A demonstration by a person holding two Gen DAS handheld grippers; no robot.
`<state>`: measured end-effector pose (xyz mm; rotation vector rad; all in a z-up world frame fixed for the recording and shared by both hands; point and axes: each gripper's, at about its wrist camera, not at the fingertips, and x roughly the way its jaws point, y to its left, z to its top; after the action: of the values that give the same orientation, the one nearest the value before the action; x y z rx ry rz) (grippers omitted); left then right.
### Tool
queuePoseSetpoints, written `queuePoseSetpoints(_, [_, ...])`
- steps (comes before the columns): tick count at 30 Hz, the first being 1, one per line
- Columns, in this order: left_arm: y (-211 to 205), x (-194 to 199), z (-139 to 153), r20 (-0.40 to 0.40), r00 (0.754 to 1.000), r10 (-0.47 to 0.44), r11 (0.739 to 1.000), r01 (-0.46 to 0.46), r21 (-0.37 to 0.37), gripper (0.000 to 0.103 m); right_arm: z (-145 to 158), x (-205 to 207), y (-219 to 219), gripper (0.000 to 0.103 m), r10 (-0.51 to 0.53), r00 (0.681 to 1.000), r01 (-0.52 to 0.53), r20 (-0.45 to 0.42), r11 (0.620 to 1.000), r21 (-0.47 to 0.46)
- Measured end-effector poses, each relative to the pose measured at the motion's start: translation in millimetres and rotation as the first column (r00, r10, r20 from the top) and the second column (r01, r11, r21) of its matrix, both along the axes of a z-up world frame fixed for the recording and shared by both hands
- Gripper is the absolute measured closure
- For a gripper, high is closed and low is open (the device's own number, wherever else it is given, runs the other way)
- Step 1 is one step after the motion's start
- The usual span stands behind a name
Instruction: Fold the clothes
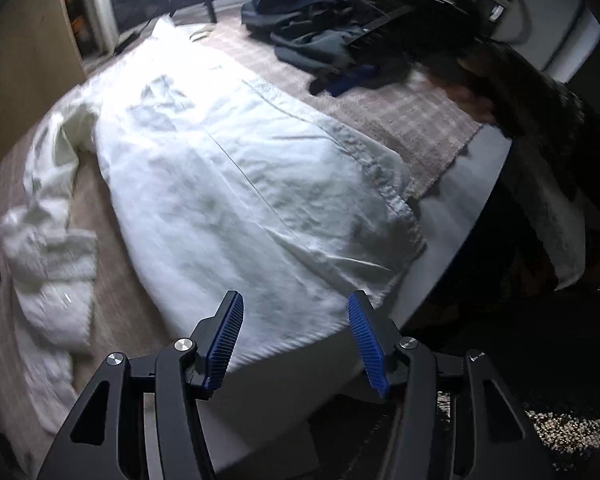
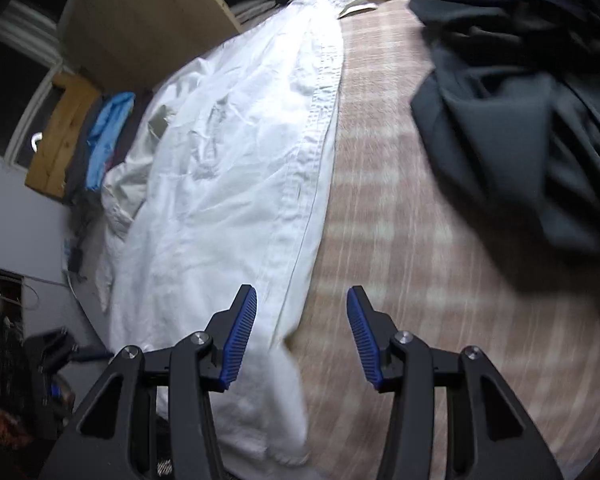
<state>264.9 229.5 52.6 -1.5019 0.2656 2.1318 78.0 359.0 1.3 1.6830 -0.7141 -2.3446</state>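
Overhead, both grippers — left gripper (image 1: 296,316), right gripper (image 2: 302,310) — hover, jaws apart and empty, over the crumpled white cotton shirt (image 1: 228,184) spread flat for folding.

In the right wrist view, a broad strip of bare pink-and-cream checked bedcover (image 2: 400,220) ran up the middle of the frame, open between the long white cotton shirt (image 2: 236,168) on the left and the heap of dark grey and navy garments (image 2: 512,120) at upper right. In the left wrist view, that heap (image 1: 312,32) blocked the upper centre, and the shirt's crumpled sleeve (image 1: 48,240) cluttered the left edge.
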Motion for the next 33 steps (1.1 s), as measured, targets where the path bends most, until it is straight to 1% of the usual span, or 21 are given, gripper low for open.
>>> queuePoseSetpoints(3, [11.3, 11.3, -4.6, 0.029, 0.999, 0.044, 0.999, -0.045, 0.012, 0.050, -7.8, -27.7, 3.0, 0.056, 0.030, 1.000, -0.030, 0.002, 0.999, -0.021])
queuePoseSetpoints(6, [33.9, 18.0, -12.4, 0.045, 0.997, 0.069, 0.997, -0.070, 0.015, 0.050, -14.5, -49.6, 3.9, 0.056, 0.060, 0.998, -0.060, 0.004, 0.998, -0.028])
queuePoseSetpoints(9, [65.5, 21.2, -18.8, 0.029, 0.998, 0.053, 0.999, -0.053, 0.010, 0.050, -20.2, -66.2, 4.3, 0.056, 0.088, 0.996, -0.087, 0.009, 0.995, -0.046])
queuePoseSetpoints(11, [88.3, 18.2, -23.5, 0.003, 0.999, 0.034, 0.999, -0.034, 0.008, 0.050, -21.1, -73.6, 6.1, 0.056, 0.091, 0.996, -0.090, 0.003, 0.994, -0.064])
queuePoseSetpoints(13, [105.8, 13.5, -29.3, -0.015, 1.000, 0.020, 1.000, -0.020, 0.002, 0.045, -20.6, -77.1, 8.2, 0.058, 0.085, 0.996, -0.085, -0.002, 0.994, -0.072])
queuePoseSetpoints(14, [114.3, 9.3, -34.7, -0.023, 1.000, 0.012, 1.000, -0.013, -0.017, 0.045, -20.2, -78.3, 8.4, 0.070, 0.089, 0.996, -0.089, -0.004, 0.993, -0.074])
queuePoseSetpoints(15, [121.3, 5.3, -40.2, -0.029, 1.000, 0.007, 0.999, -0.008, -0.038, 0.045, -19.8, -79.4, 8.7, 0.079, 0.092, 0.996, -0.093, -0.006, 0.993, -0.076])
queuePoseSetpoints(16, [124.4, 2.0, -45.9, -0.029, 1.000, 0.007, 0.998, -0.009, -0.062, 0.049, -19.8, -79.7, 9.3, 0.087, 0.095, 0.995, -0.096, -0.006, 0.993, -0.075])
queuePoseSetpoints(17, [127.4, -1.3, -51.7, -0.028, 1.000, 0.008, 0.996, -0.010, -0.086, 0.053, -19.4, -79.3, 10.7, 0.091, 0.097, 0.995, -0.097, -0.008, 0.992, -0.076])
queuePoseSetpoints(18, [128.8, -4.4, -56.9, -0.022, 1.000, 0.010, 0.995, -0.012, -0.102, 0.072, -18.2, -78.6, 12.5, 0.093, 0.099, 0.995, -0.100, -0.014, 0.991, -0.086])
queuePoseSetpoints(19, [126.0, -6.2, -59.6, -0.011, 1.000, 0.019, 0.995, -0.020, -0.096, 0.087, -16.6, -78.0, 14.4, 0.096, 0.102, 0.995, -0.104, -0.022, 0.990, -0.099])
queuePoseSetpoints(20, [121.3, -6.9, -58.1, -0.015, 0.999, 0.034, 0.996, -0.035, -0.079, 0.093, -14.2, -77.2, 16.6, 0.096, 0.102, 0.994, -0.104, -0.029, 0.989, -0.104])
queuePoseSetpoints(21, [111.7, -8.6, -55.9, 0.008, 0.998, 0.056, 0.998, -0.056, -0.040, 0.103, -11.1, -76.3, 19.0, 0.097, 0.099, 0.994, -0.102, -0.037, 0.989, -0.105])
queuePoseSetpoints(23, [95.1, -10.7, -49.0, 0.033, 0.995, 0.098, 0.995, -0.098, 0.013, 0.103, -4.1, -75.5, 23.2, 0.099, 0.096, 0.994, -0.101, -0.054, 0.988, -0.117])
queuePoseSetpoints(25, [78.9, -10.9, -36.1, 0.031, 0.990, 0.135, 0.990, -0.136, 0.047, 0.103, 5.5, -75.0, 26.6, 0.099, 0.090, 0.993, -0.099, -0.073, 0.987, -0.126])
queuePoseSetpoints(28, [52.3, -10.9, -12.2, 0.031, 0.983, 0.179, 0.975, -0.182, 0.128, 0.103, 20.9, -75.5, 28.1, 0.099, 0.091, 0.990, -0.105, -0.107, 0.985, -0.137])
queuePoseSetpoints(29, [46.8, -9.4, -7.0, 0.019, 0.983, 0.184, 0.975, -0.185, 0.123, 0.103, 23.3, -76.6, 27.4, 0.099, 0.096, 0.990, -0.108, -0.100, 0.987, -0.116])
queuePoseSetpoints(30, [44.6, -8.5, -5.7, 0.011, 0.983, 0.184, 0.979, -0.184, 0.089, 0.102, 23.0, -77.8, 26.8, 0.098, 0.105, 0.991, -0.111, -0.079, 0.991, -0.079])
queuePoseSetpoints(31, [47.1, -9.4, -7.7, 0.011, 0.983, 0.181, 0.982, -0.181, 0.051, 0.095, 19.4, -79.1, 26.4, 0.088, 0.111, 0.993, -0.114, -0.049, 0.992, -0.049])
queuePoseSetpoints(32, [49.4, -9.0, -10.2, 0.008, 0.984, 0.176, 0.984, -0.176, 0.013, 0.089, 13.3, -79.6, 27.5, 0.073, 0.109, 0.994, -0.110, -0.018, 0.993, -0.035])
queuePoseSetpoints(33, [51.1, -5.4, -13.9, -0.002, 0.986, 0.167, 0.986, -0.167, -0.028, 0.077, 6.0, -79.3, 30.7, 0.068, 0.097, 0.995, -0.097, 0.002, 0.995, -0.036])
